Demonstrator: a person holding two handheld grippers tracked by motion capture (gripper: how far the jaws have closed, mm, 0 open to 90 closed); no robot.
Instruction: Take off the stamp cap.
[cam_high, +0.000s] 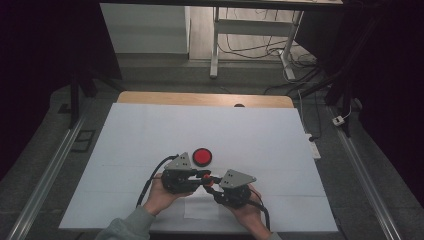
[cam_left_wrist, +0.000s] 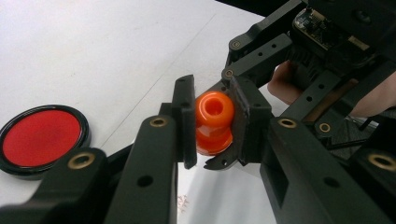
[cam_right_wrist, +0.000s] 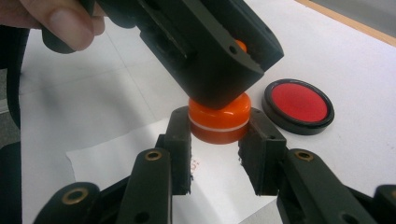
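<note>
While both tools pinch the orange piece (cam_left_wrist: 214, 122), the red disc (cam_high: 202, 157) lies just beside.

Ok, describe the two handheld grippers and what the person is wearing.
Both the left gripper and right gripper are black, with flat jaws on perforated linkage bars with brass-coloured pivots. Each carries a grey three-cornered plate on top and trails a black cable. A grey-green sleeve covers the left forearm.

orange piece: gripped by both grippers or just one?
Both. Left gripper clamps the orange piece at its upper part; right gripper clamps its wide base.
</note>
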